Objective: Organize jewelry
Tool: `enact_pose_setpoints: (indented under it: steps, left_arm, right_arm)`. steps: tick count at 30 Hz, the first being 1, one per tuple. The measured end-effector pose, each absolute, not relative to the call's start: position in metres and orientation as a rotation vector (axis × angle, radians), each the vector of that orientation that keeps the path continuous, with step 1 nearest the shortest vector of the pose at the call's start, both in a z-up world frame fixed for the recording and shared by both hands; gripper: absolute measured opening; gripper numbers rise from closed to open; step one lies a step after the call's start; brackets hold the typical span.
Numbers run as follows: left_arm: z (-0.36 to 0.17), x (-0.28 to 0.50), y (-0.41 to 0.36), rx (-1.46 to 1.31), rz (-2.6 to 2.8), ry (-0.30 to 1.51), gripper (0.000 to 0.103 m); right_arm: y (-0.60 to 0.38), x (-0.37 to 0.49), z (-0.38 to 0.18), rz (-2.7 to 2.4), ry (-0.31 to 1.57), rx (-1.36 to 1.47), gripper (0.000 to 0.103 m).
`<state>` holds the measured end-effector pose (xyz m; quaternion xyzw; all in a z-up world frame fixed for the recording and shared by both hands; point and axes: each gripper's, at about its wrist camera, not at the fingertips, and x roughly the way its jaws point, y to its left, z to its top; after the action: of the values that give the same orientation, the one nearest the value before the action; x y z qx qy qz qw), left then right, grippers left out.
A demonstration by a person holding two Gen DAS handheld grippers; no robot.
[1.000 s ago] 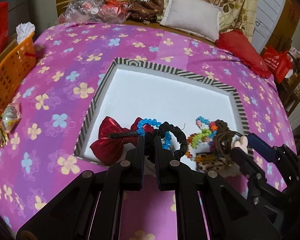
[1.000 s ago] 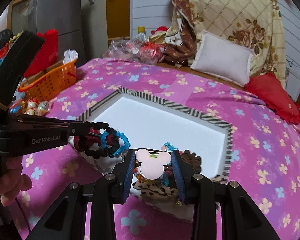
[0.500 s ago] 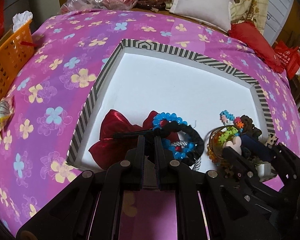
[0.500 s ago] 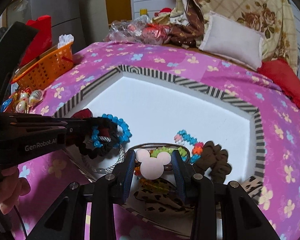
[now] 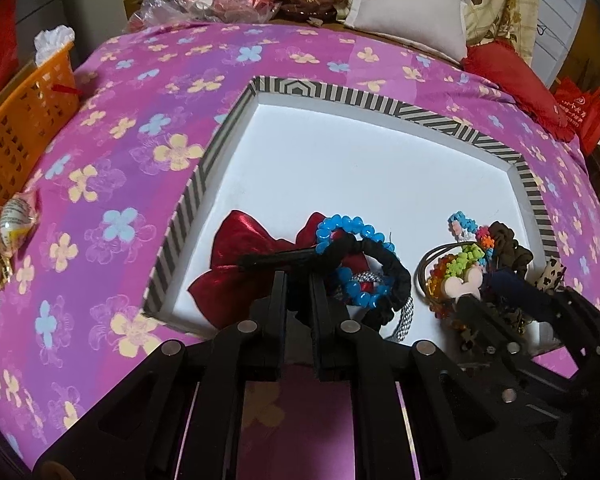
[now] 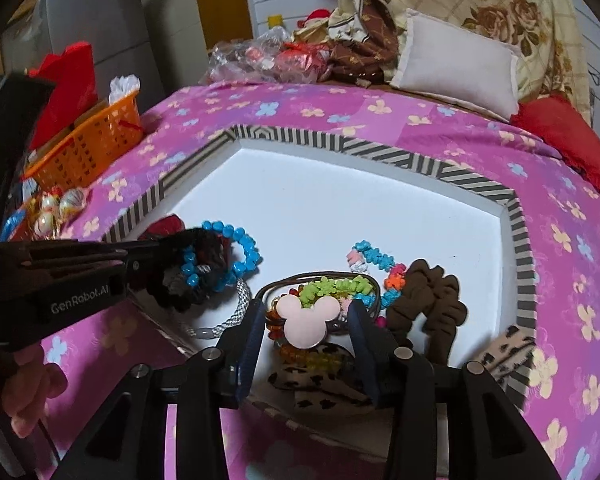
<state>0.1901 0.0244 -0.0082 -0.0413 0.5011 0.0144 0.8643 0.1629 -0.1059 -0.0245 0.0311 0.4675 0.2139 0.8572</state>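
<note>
A white tray with a striped rim (image 5: 380, 100) (image 6: 340, 144) lies on the flowered pink cover. My left gripper (image 5: 299, 276) (image 6: 156, 248) is low over its near left. Its jaws are just starting to open, still narrow on a black scrunchie (image 5: 392, 268) (image 6: 204, 256) with a blue bead bracelet (image 5: 340, 224) looped through it, over a red bow (image 5: 236, 248). The jaws of my right gripper (image 6: 305, 307) (image 5: 488, 288) are opening too. A pink mouse-head charm (image 6: 304, 320) lies between them, free of both pads, on a pile of bead bracelets and hair ties.
A brown scrunchie (image 6: 424, 296), a leopard-print one (image 6: 320, 384), a coloured bead chain (image 6: 376, 260) and a braided cord (image 6: 236, 308) crowd the tray's near side. An orange basket (image 6: 88, 144) and wrapped sweets (image 5: 4, 232) sit left. A white pillow (image 5: 408, 12) and red cushion (image 5: 512, 76) lie behind.
Both grippers have sunk towards the tray. The right fingers have parted from the pink charm. The scrunchie and blue bracelet have come down onto the tray by the red bow.
</note>
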Motion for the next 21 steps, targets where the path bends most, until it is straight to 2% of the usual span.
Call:
enact_pose_setpoints:
  steps: [2,7,9,11,13,14,15,21]
  left_arm:
    - [-0.005,0.187,0.024,-0.082,0.027,1.045,0.015]
    - [0.010,0.171,0.024,-0.057,0.048,0.988,0.042]
    - [0.017,0.161,0.025,-0.049,0.067,0.954,0.047]
    - [0.023,0.153,0.026,-0.045,0.079,0.936,0.049]
    - [0.029,0.145,0.026,-0.038,0.085,0.917,0.051]
    - [0.033,0.140,0.025,-0.032,0.088,0.907,0.051]
    - [0.037,0.134,0.024,-0.027,0.091,0.894,0.051]
    - [0.058,0.109,0.024,-0.037,0.101,0.841,0.053]
  right_arm:
    - [-0.111,0.158,-0.018,0.438,0.972,0.077,0.042]
    - [-0.124,0.142,-0.004,0.402,0.956,0.114,0.043]
    - [-0.129,0.137,0.000,0.384,0.954,0.125,0.044]
    - [-0.132,0.131,0.006,0.369,0.953,0.134,0.046]
    - [-0.135,0.124,0.013,0.352,0.941,0.149,0.055]
    - [-0.136,0.121,0.016,0.341,0.933,0.152,0.062]
    - [-0.137,0.119,0.019,0.336,0.926,0.154,0.065]
    - [-0.134,0.102,0.043,0.310,0.901,0.158,0.066]
